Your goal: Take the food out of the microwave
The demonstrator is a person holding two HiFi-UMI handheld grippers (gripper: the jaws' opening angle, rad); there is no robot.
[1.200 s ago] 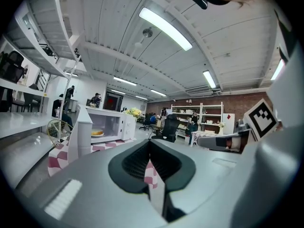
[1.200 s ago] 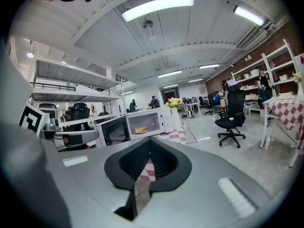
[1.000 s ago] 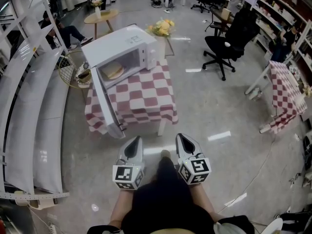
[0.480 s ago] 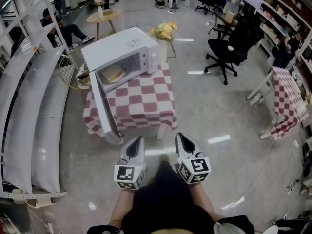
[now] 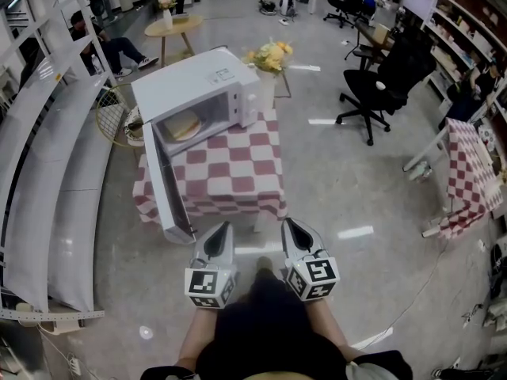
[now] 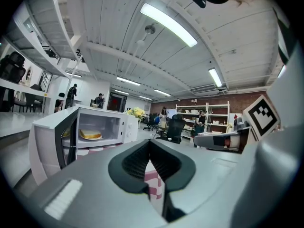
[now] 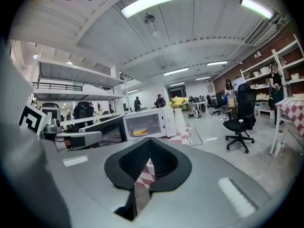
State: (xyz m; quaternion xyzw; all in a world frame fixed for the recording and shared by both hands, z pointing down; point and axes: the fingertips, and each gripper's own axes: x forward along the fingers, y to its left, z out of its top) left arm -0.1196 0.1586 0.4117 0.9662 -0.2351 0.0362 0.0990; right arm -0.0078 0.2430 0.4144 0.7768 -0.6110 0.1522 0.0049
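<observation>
A white microwave (image 5: 198, 81) stands on a table with a red-and-white checked cloth (image 5: 238, 172), its door (image 5: 165, 187) swung wide open toward me. Inside lies the food (image 5: 184, 123), a flat yellowish round on a plate, also seen in the left gripper view (image 6: 90, 135) and the right gripper view (image 7: 140, 132). My left gripper (image 5: 223, 229) and right gripper (image 5: 288, 224) are side by side over the floor, short of the table's near edge and pointing at it. Both are shut with nothing in them.
A black office chair (image 5: 372, 74) stands on the right, with a second checked table (image 5: 467, 157) beyond it. Yellow flowers (image 5: 269, 54) sit behind the microwave. Grey shelving (image 5: 47, 172) runs along the left, next to a wire basket (image 5: 117, 113) and a seated person (image 5: 103, 47).
Both grippers have moved forward toward the table, and the microwave and table now sit closer to them in the head view. The jaws have stayed shut.
</observation>
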